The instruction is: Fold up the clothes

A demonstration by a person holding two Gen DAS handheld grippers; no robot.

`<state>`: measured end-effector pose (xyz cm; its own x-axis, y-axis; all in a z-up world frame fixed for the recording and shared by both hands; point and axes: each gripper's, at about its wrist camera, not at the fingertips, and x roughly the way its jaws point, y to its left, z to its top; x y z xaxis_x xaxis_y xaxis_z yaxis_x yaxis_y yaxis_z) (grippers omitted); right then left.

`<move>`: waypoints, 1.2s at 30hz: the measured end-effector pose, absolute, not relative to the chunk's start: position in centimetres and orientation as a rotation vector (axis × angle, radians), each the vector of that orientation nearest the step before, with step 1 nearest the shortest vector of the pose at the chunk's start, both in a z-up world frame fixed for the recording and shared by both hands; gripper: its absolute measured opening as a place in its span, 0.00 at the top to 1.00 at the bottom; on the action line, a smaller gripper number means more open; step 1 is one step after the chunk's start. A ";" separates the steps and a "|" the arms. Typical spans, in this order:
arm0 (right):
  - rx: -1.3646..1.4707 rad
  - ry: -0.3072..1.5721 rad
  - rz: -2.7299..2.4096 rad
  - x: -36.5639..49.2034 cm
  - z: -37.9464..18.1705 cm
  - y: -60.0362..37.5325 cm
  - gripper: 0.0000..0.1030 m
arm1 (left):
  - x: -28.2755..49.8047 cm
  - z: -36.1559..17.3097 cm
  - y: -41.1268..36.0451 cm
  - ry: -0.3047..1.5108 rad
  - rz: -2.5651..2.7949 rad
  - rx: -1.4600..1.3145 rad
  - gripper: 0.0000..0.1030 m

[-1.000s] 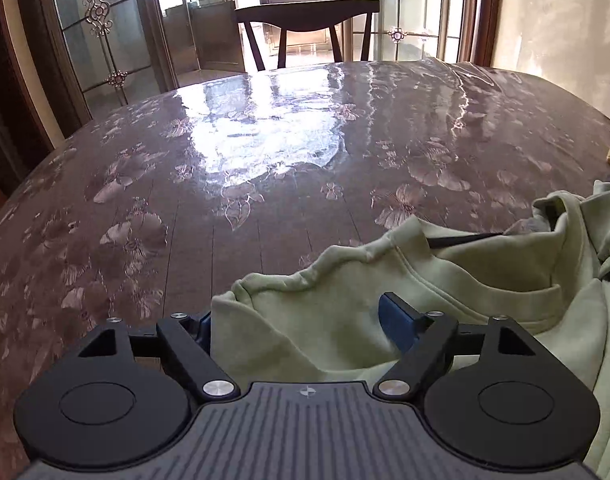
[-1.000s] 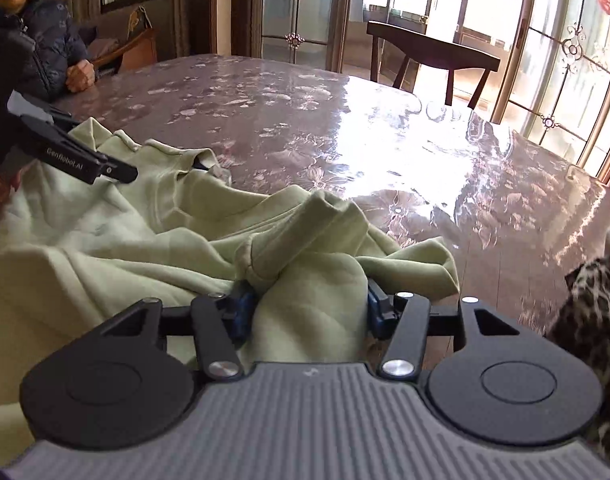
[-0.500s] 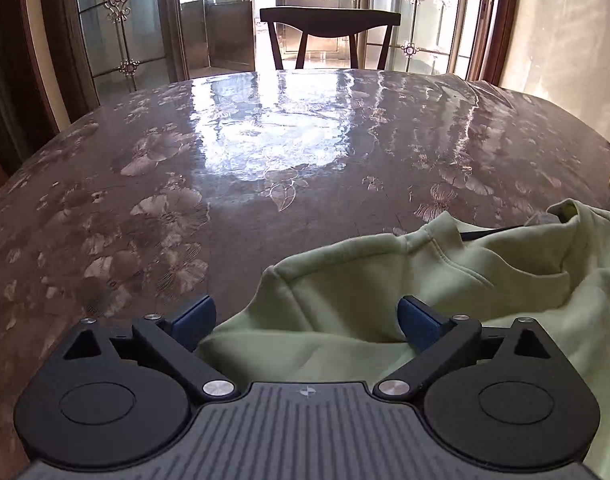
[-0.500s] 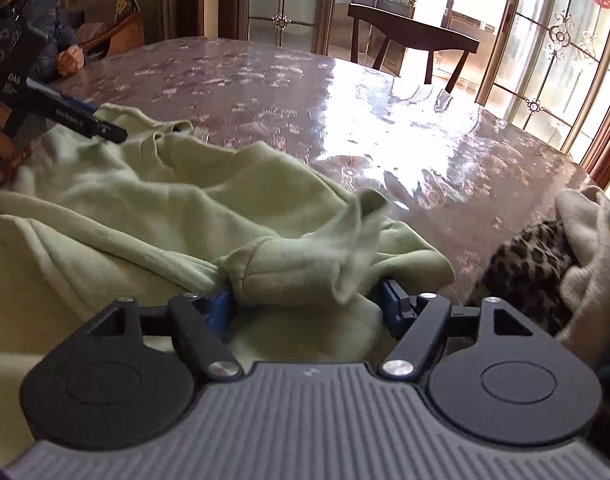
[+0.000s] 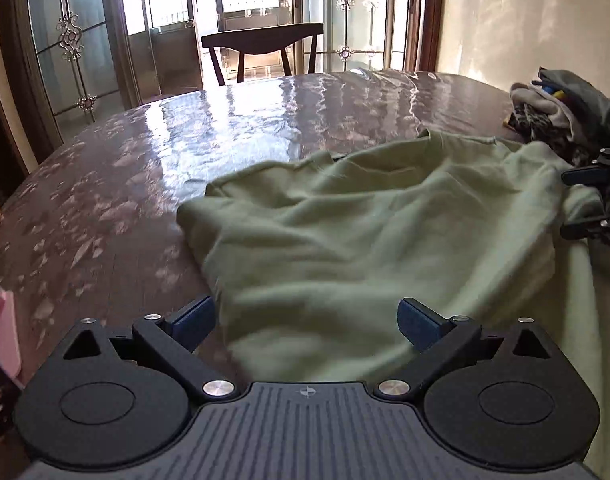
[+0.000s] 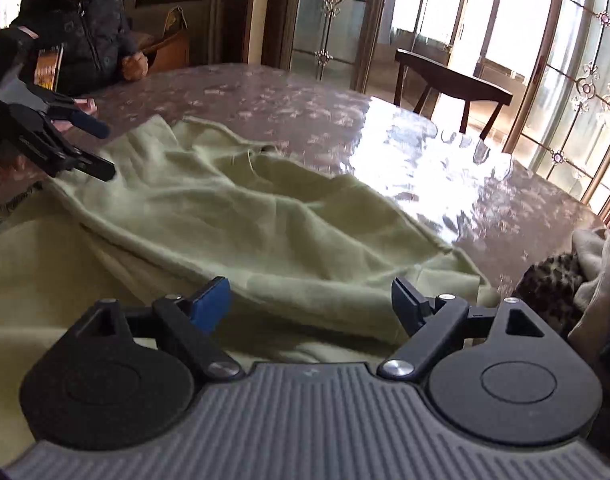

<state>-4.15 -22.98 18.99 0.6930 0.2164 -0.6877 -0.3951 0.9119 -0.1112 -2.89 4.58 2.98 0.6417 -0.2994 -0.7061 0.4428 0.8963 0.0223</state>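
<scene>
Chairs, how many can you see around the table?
1. One dark wooden chair stands at the far side of the table, before the glass doors. Others may be hidden out of frame.

A: How's your light?
B: You've got hard daylight through the glass doors (image 5: 261,12), blown out. Strong glare across the tabletop (image 5: 209,136).
A: Sharpness?
B: Green garment (image 5: 345,240) is motion-blurred near your lens. Fisheye bends the edges; corners go dark. Left side of the right view is dim.
</scene>
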 end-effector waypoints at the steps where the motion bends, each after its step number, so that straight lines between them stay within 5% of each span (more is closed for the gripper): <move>1: -0.251 0.753 0.331 -4.5 18.1 -23.3 0.17 | -4.5 2.9 5.2 0.764 -0.417 0.207 0.02; 11: -0.135 0.806 0.274 -18.3 15.6 -26.9 0.16 | -19.5 0.7 11.3 0.741 -0.357 0.011 0.00; 19: -0.039 0.634 0.280 -32.3 16.0 -29.2 0.05 | -28.5 -1.1 13.9 0.713 -0.430 -0.016 0.00; 36: 0.005 0.698 0.329 -40.2 9.4 -29.7 0.04 | -26.7 -10.8 12.9 0.805 -0.549 -0.246 0.00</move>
